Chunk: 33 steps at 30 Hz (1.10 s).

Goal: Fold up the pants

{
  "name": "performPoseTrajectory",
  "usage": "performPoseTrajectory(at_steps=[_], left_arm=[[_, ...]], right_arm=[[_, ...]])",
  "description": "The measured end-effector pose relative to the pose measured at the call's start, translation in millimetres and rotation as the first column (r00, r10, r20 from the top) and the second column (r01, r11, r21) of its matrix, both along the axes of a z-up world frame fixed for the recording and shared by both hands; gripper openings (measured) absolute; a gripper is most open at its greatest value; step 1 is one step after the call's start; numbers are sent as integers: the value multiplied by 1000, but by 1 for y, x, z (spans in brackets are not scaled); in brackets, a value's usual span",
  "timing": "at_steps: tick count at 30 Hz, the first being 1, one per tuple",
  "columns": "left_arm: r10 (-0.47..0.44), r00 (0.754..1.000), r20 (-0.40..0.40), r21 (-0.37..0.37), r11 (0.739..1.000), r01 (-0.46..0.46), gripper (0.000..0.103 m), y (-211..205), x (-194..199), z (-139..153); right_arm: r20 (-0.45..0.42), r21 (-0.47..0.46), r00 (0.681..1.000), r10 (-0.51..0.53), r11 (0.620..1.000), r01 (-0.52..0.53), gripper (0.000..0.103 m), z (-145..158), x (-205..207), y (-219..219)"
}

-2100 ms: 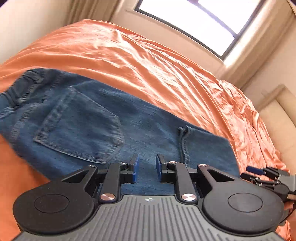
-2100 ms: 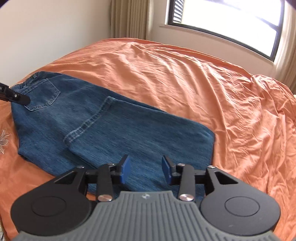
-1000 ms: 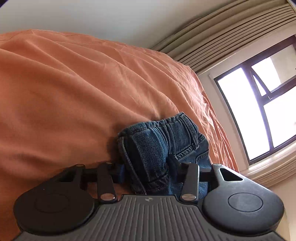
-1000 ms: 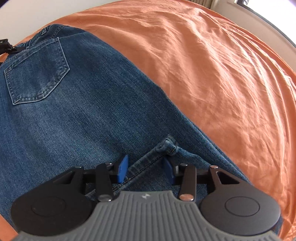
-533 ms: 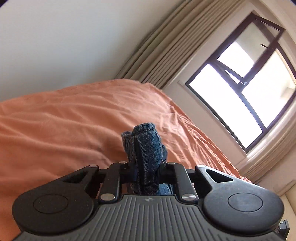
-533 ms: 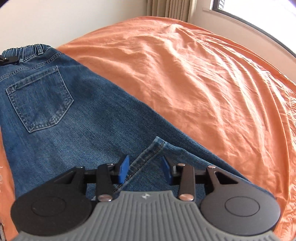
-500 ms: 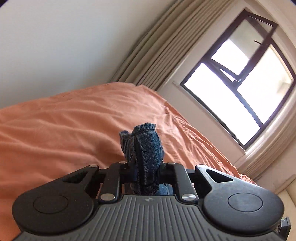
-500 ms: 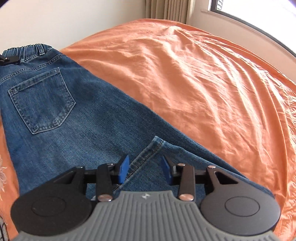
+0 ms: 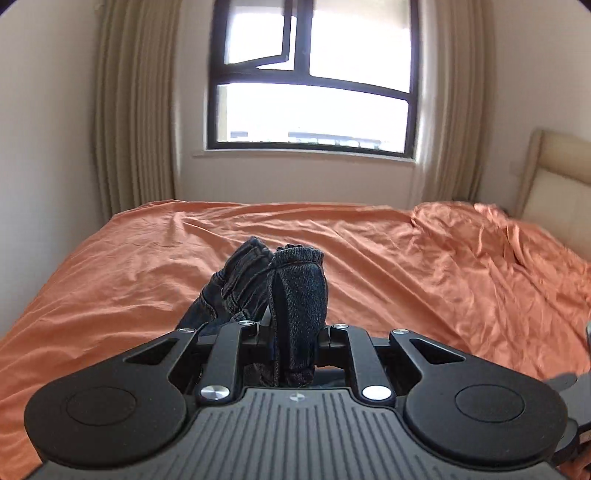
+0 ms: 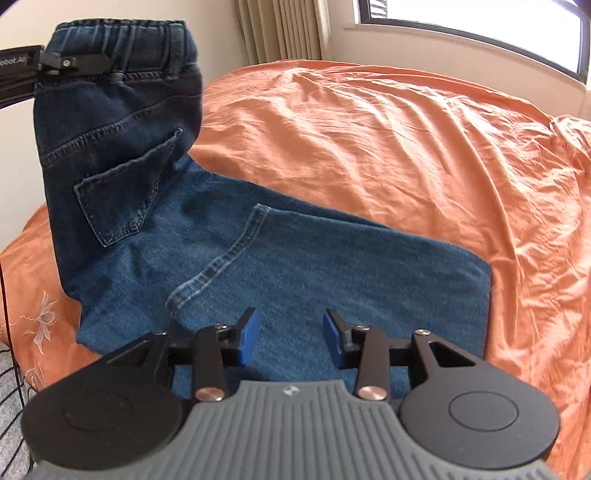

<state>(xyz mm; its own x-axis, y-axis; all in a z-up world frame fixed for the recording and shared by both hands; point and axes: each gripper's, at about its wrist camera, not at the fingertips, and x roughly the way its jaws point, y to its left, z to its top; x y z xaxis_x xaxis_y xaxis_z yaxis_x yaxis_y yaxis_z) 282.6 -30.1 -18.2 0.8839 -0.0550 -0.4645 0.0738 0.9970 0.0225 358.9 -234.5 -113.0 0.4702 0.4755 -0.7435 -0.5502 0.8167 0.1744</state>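
Denim fills the near ground of the right wrist view: the right tongs (image 10: 289, 338) hover with their blue pads wide apart, holding nothing, just over the folded legs of the jeans (image 10: 295, 266), which lie flat on the orange bed (image 10: 406, 140). A stitched hem (image 10: 221, 258) runs diagonally across the legs just ahead of the pads. Farther left, the seat of the jeans rises off the bed, its back pocket (image 10: 125, 195) tilted, and the elastic waistband (image 10: 122, 33) sits at the top, pinched by the left tongs (image 10: 79, 64) coming in from the left edge. In the left wrist view, the left tongs (image 9: 293, 341) are clamped on a bunched wad of the jeans (image 9: 295, 295) that stands up between the fingers, with more gathered waistband leaning off to its left. Past it, the wrinkled orange bed (image 9: 424, 258) stretches away. A beige headboard (image 9: 554, 192) stands at the right. At the far wall, a dark-framed window (image 9: 310, 81) glows bright between beige curtains (image 9: 133, 103).
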Motion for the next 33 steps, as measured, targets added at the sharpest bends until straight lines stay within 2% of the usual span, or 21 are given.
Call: performPoseTrajectory(at_steps=[5, 9, 10, 12, 15, 16, 19, 21, 24, 29, 33], left_arm=[[-126, 982, -140, 152, 977, 147, 18, -78, 0, -71], [-176, 949, -263, 177, 958, 227, 19, -100, -11, -113], [-186, 932, -310, 135, 962, 236, 21, -96, -9, -118], [-223, 896, -385, 22, 968, 250, 33, -84, -4, -119], [-282, 862, -422, -145, 959, 243, 49, -66, 9, -110], [-304, 849, -432, -192, 951, 243, 51, -61, 12, -106], [-358, 831, -425, -278, 926, 257, 57, -45, 14, -92], [-385, 836, -391, -312, 910, 274, 58, -33, 13, -82], [-379, 859, -346, -275, 916, 294, 59, -18, 12, -66], [-276, 905, -325, -164, 958, 233, 59, 15, 25, -59], [-223, 923, -314, -166, 970, 178, 59, 47, 36, -63]], right_arm=[[-39, 7, 998, -39, 999, 39, 36, -22, -8, -28], [-58, 28, 997, -46, 998, 48, 36, -32, -15, -42], [-58, 29, 997, -43, 999, 44, 36, -33, -17, -44], [-47, 30, 998, -37, 999, 38, 36, -32, -21, -46], [-39, 54, 999, -23, 998, 25, 36, -24, -23, -43], [-36, 64, 999, -20, 998, 22, 36, -21, -23, -42], [-32, 89, 999, -30, 996, 33, 36, -9, -20, -36], [-52, 128, 998, -45, 990, 51, 37, -3, -16, -32], [-88, 177, 994, -70, 980, 85, 38, 2, -5, -24], [-164, 240, 980, -115, 959, 153, 43, -5, 23, -4], [-262, 290, 947, -188, 920, 263, 48, -28, 56, 9]])
